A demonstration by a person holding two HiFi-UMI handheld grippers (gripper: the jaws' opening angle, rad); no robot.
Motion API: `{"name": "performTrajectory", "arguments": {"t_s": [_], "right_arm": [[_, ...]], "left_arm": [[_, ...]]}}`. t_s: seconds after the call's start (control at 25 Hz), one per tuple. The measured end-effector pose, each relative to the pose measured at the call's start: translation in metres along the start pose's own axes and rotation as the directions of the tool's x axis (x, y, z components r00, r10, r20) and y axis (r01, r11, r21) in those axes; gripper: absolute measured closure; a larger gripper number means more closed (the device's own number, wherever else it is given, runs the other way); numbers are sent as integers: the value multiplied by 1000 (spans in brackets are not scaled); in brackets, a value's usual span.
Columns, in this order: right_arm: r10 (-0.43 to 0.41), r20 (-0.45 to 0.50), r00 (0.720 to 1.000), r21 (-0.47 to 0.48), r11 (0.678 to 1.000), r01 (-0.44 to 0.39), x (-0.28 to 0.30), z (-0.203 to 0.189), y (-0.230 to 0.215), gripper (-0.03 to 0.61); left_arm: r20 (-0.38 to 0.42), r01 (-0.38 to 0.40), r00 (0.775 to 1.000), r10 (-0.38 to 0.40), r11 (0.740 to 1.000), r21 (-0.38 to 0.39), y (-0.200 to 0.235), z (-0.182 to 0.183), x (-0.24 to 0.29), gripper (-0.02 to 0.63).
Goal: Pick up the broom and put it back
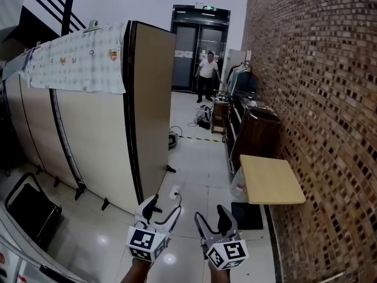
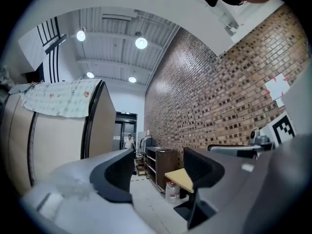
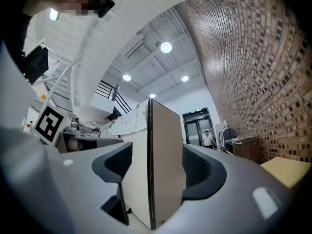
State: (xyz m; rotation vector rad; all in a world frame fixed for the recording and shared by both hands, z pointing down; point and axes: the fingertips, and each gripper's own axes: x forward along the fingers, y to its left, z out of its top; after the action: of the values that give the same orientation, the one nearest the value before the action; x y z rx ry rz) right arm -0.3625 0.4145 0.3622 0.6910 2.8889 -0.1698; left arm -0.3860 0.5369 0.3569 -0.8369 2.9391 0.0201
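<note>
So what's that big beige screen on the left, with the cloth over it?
The screen is a tall partition of smooth beige panels with black edge strips, meeting at a corner. It stands upright on small black feet on the glossy pale floor. A pale patterned cloth hangs over its top.

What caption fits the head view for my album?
Open and empty, the left gripper and right gripper reach out between a beige partition and a brick wall.

Rough brick wall (image 1: 318, 69), glossy tiled floor (image 1: 197, 173), cloth (image 1: 76, 61) over a smooth partition (image 1: 94, 146).
</note>
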Motion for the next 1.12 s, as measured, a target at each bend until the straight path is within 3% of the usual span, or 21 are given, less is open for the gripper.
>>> {"name": "performTrajectory", "arguments": {"t_s": [0.24,0.36,0.48,0.6,0.76,0.84,0.96,1.12], "right_arm": [[-146,-47,988,20,989,147,-20,-17,-76,252],[-237,-40,971,7,971,237,-32,-17,-115,252],[-339,-41,940,-8,941,339,-48,-18,-153,252],[-462,-30,886,-31,887,461,-71,-10,-191,252],[-628,11,778,-86,775,626,-113,6,-224,252],[-711,34,702,-115,695,710,-142,13,-234,252],[-836,41,548,-144,538,831,-200,18,-240,252],[-949,58,309,-135,299,945,-290,31,-233,252]], "left_arm": [[-72,46,996,-45,999,3,-18,-38,51,298],[-78,137,988,-136,991,5,-50,-40,86,298],[-81,263,962,-262,965,7,-88,-48,128,298],[-81,411,908,-410,912,-5,-134,-53,175,297],[-23,588,808,-588,809,-31,-195,-49,211,298],[-2,675,737,-676,737,-42,-229,-51,221,298],[13,806,589,-808,587,-72,-299,-55,221,298],[20,930,356,-934,352,-104,-406,-57,186,298]]}}
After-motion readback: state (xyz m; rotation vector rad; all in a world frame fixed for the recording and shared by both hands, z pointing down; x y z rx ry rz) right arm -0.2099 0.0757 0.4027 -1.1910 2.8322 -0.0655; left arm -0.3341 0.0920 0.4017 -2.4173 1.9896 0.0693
